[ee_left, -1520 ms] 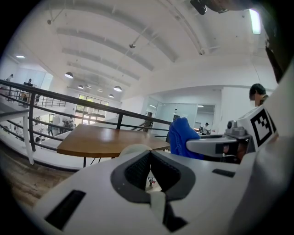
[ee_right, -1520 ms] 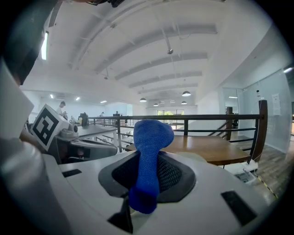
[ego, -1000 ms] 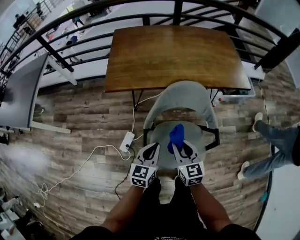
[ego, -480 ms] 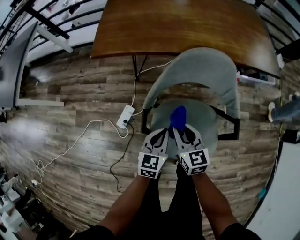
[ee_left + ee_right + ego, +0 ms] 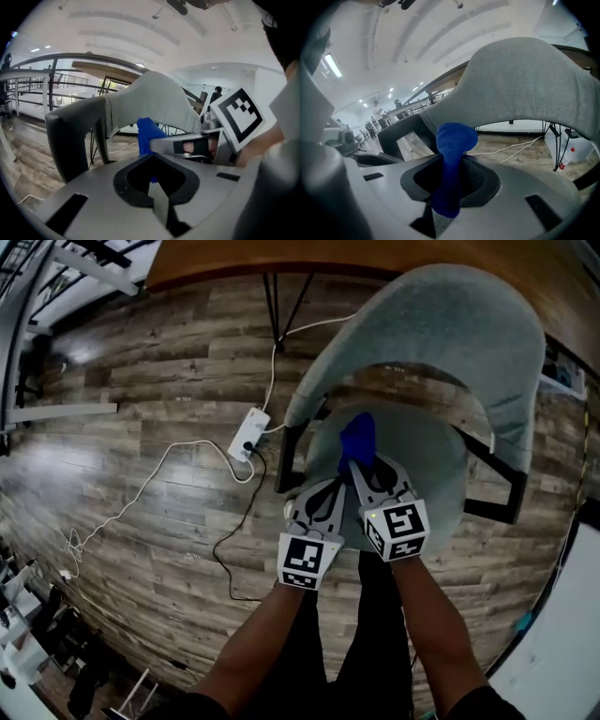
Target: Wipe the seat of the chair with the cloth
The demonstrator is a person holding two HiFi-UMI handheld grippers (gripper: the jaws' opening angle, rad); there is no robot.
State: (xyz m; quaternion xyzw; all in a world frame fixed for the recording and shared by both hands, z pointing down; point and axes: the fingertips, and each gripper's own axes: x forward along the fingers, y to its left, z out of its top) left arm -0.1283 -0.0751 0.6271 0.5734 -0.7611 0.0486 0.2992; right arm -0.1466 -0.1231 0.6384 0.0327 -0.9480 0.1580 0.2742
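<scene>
Here we hold the blue cloth (image 5: 358, 435) clamped in the right gripper (image 5: 361, 465), poised over the chair's grey seat (image 5: 436, 470). Our left gripper (image 5: 328, 491) is closed on nothing. Wiping appears not yet begun; we judge the whole seat left to cover.

chair (image 5: 441, 324) — 1 | cloth (image 5: 358, 437) — 1 | grippers (image 5: 330, 491) (image 5: 356, 467) — 2 | power strip (image 5: 247, 434) — 1
</scene>
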